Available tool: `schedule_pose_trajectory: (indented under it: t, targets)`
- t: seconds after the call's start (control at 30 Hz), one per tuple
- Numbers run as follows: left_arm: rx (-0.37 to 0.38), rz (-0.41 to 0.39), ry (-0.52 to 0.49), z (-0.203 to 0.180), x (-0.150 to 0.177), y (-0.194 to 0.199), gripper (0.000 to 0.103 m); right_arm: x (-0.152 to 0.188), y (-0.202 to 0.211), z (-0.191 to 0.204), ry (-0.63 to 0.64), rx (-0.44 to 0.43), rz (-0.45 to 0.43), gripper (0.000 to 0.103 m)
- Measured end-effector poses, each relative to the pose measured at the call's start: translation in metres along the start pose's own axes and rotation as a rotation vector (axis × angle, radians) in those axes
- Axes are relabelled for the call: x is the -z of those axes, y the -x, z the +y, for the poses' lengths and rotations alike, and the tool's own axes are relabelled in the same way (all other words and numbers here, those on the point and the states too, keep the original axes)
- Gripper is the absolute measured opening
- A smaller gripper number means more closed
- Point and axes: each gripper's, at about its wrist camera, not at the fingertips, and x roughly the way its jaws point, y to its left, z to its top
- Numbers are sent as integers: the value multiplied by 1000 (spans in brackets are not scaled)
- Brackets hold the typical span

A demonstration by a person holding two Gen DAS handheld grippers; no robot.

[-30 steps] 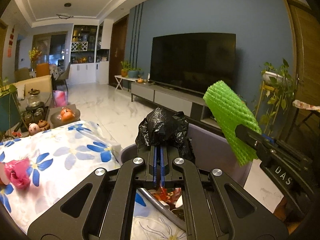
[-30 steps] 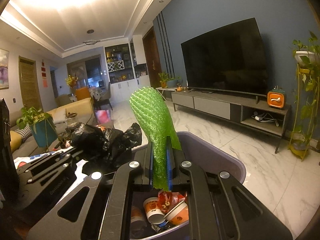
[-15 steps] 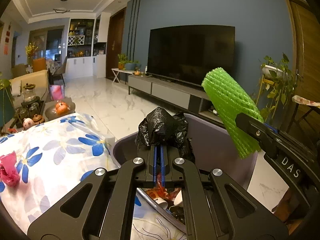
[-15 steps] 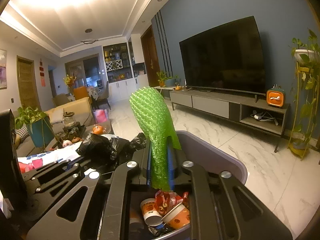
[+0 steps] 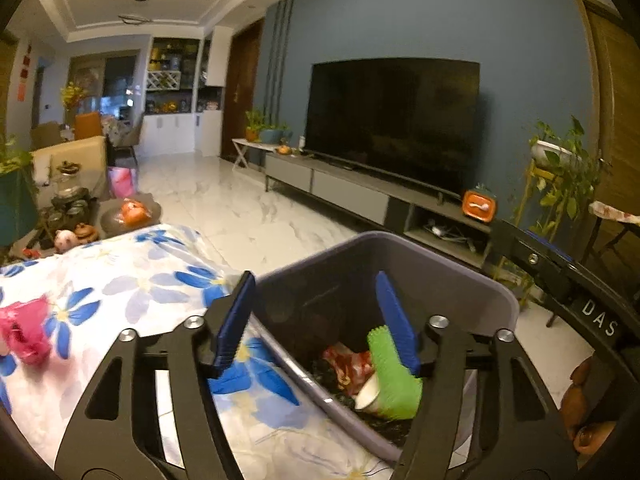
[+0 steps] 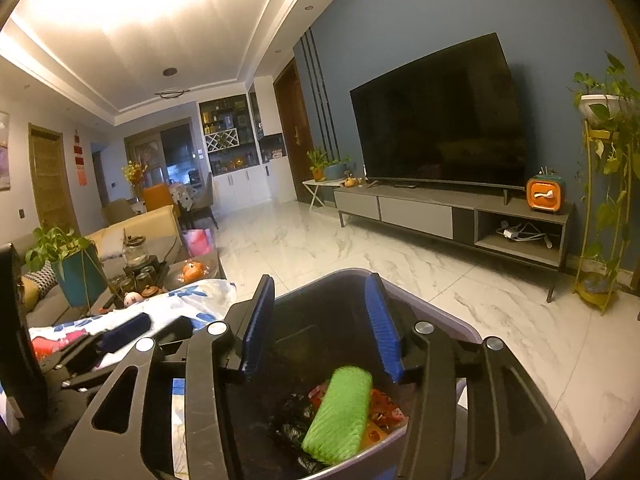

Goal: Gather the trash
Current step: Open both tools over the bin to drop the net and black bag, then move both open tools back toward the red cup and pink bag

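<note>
Left gripper (image 5: 316, 318): blue-padded jaws spread wide, nothing between them, poised over the near rim of the grey plastic waste bin (image 5: 460, 276). Right gripper (image 6: 320, 320): jaws likewise spread and empty, above the same bin's opening. Green ribbed foam sleeve (image 6: 340, 416) lies below and between the right jaws, apart from them, atop a crumpled red wrapper (image 5: 348, 362), a paper cup (image 5: 368, 394) and black plastic film (image 6: 292, 416). Bin's lower wall cut off by the gripper frames; deeper contents too dark to make out. Bin's left side meets the blue-flowered white cloth (image 5: 120, 280). Beyond the far rim, open white marble floor (image 6: 360, 248) runs to the grey TV cabinet (image 6: 440, 208).
</note>
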Motion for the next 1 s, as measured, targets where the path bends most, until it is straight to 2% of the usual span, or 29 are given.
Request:
schedule_pose_trajectory:
  t: [0.17,0.23,0.33,0.47,0.63,1.0]
  targets:
    - [-76,-35,38,18,3,29,78,0,12,7,22,0,-18,62]
    - [-128,-46,51,27,5,43,82,3,17,12,30,1,-25,70]
    - [-206,-45,84,45,9,63,85,8,22,18,32,-7,-17,75]
    - [-299,-36,109,71,18,89,87,17,26,30,25,-41,12,75]
    - [-462,-30,108,112,33,127,88,26,29,55,37,-86,47,75]
    - [-656,-30,192,203,49,199,89,42,28,146,126,-234,89,75]
